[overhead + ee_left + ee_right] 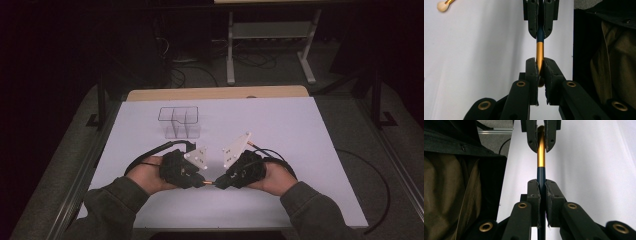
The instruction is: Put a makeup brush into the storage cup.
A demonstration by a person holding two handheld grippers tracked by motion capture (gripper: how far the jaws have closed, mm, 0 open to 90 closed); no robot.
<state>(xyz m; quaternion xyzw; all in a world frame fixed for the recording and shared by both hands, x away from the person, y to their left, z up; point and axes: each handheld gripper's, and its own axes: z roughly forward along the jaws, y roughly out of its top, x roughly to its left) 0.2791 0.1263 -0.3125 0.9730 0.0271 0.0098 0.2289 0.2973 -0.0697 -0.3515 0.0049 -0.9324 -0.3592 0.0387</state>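
Near the table's (280,120) front edge, both grippers, left (202,183) and right (220,183), are clenching one gold-and-blue brush (539,50); pulling should stay straight along its shaft.

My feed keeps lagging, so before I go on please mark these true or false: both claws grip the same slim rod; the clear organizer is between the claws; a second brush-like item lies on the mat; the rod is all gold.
1. Both the left claw and the right claw are clamped on one slim rod. True.
2. The clear organizer sits between the claws. False: it stands farther back on the white mat, apart from them.
3. A second pale-tipped, gold-handled item lies on the mat. True.
4. The rod is all gold. False: one part is gold, the other dark blue.
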